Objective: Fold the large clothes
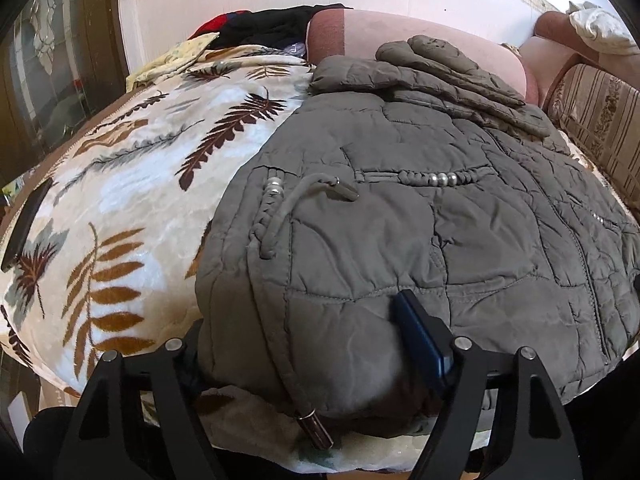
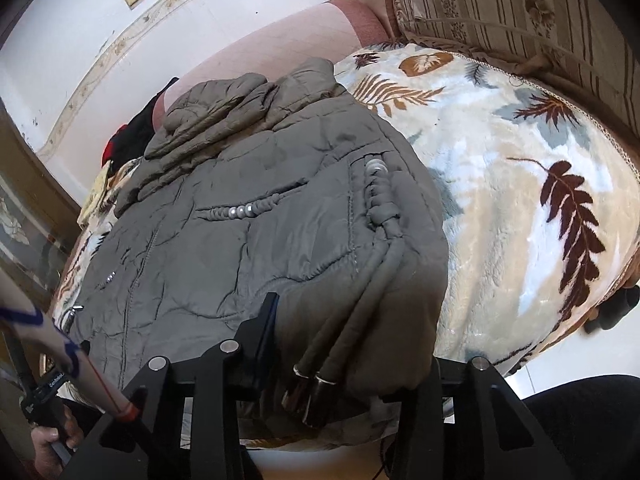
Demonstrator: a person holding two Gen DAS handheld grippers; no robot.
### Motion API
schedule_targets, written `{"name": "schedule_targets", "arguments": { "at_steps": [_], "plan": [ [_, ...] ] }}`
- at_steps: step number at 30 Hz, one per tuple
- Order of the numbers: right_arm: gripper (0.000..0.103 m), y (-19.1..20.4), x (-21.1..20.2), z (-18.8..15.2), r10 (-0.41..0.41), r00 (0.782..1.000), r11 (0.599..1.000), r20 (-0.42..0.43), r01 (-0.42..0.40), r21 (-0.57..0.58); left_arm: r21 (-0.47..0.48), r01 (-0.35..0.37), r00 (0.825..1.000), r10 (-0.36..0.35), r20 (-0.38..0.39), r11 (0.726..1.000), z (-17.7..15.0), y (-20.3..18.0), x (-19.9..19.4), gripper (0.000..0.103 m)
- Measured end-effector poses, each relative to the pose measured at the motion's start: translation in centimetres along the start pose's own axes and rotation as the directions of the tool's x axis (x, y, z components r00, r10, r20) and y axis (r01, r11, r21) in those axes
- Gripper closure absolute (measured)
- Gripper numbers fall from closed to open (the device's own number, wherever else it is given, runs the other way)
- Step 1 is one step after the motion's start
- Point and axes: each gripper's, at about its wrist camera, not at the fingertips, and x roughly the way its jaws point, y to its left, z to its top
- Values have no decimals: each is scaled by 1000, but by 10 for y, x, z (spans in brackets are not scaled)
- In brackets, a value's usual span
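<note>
On top of the leaf-print blanket (image 1: 120, 208) a grey quilted jacket (image 1: 420, 220) is lying spread out, its folded sleeve and collar resting at the far end, toward the pink sofa back (image 1: 420, 32). Nearest the cameras, the jacket's hem is bulging up between the fingers of both grippers. The left gripper (image 1: 304, 344) is straddling the hem's corner: its blue-padded right finger (image 1: 420, 336) is pressing into the fabric, while the other finger is lying hidden behind the bulge, so I cannot tell whether the grip is closed. The right gripper (image 2: 352, 344) is straddling the opposite corner, with two metal-tipped drawcords (image 2: 348, 316) running between its jaws; one finger (image 2: 266, 328) is touching the cloth, the other is concealed, so its hold is likewise uncertain.
</note>
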Motion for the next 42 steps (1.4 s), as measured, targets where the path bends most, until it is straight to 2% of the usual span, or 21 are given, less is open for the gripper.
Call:
{"name": "schedule_targets", "arguments": {
  "at_steps": [13, 28, 31, 38, 42],
  "plan": [
    [61, 10, 3, -1, -45, 999, 997, 0, 45, -61, 50, -84, 995, 82, 51, 995, -2, -12, 0, 24],
    [59, 11, 2, -1, -41, 999, 998, 1, 41, -54, 50, -91, 995, 89, 45, 995, 0, -12, 3, 22],
    [61, 11, 2, -1, -43, 999, 997, 4, 43, -59, 54, -89, 995, 87, 43, 995, 0, -12, 2, 26],
    [70, 16, 0, -3, -52, 999, 995, 15, 53, -88, 108, -103, 993, 95, 74, 989, -2, -23, -1, 45],
    [71, 17, 0, -2, -55, 998, 994, 17, 57, -94, 106, -102, 993, 94, 74, 989, -1, -23, -2, 47]
  ]
}}
